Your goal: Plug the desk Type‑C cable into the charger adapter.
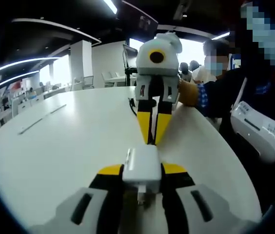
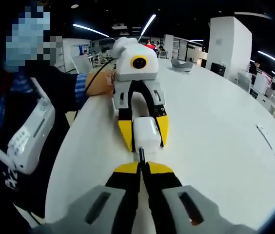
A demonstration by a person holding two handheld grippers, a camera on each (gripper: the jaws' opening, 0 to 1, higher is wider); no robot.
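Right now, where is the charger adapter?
The charger adapter sits clamped in the left gripper, just above the white table, facing the right gripper.

Charger adapter (image 1: pixel 141 168) over tabletop (image 1: pixel 69 146), between left gripper (image 1: pixel 142 171) jaws | cable plug (image 2: pixel 141 155) at adapter's near face, in right gripper (image 2: pixel 142 168) | person's hand (image 2: pixel 98 82) behind adapter.

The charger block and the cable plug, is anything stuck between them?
No, nothing visible is in the way. The left claw is shut on the white charger block. The right claw is shut on the black cable plug, whose tip sits right at the block's face above the white table.
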